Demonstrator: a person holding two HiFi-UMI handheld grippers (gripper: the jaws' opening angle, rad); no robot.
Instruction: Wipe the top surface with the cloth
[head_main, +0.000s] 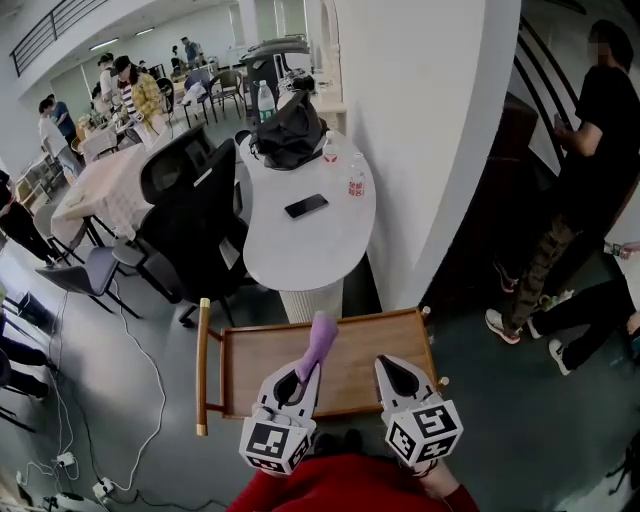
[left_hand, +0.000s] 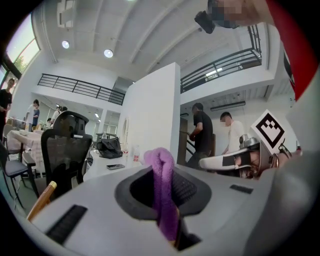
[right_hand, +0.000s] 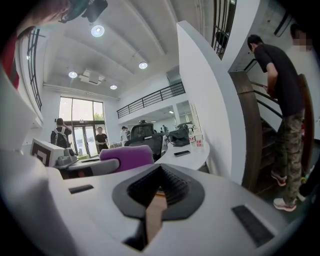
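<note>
A wooden trolley top (head_main: 350, 385) with a raised rim lies just below me in the head view. My left gripper (head_main: 303, 377) is shut on a purple cloth (head_main: 318, 343), which sticks up and forward from its jaws above the wood. In the left gripper view the cloth (left_hand: 163, 186) stands as a twisted roll between the dark pads. My right gripper (head_main: 393, 370) hovers beside it over the right half of the top. Its jaws are shut with nothing in them (right_hand: 159, 172), and only a sliver of wood shows between them.
Beyond the trolley stands a white table (head_main: 300, 255) with a phone (head_main: 306, 206), bottles (head_main: 357, 180) and a black bag (head_main: 290, 130). Black office chairs (head_main: 195, 200) are at its left. A white wall (head_main: 430, 130) rises ahead, with people (head_main: 590, 170) standing to its right. Cables (head_main: 130, 440) cross the floor.
</note>
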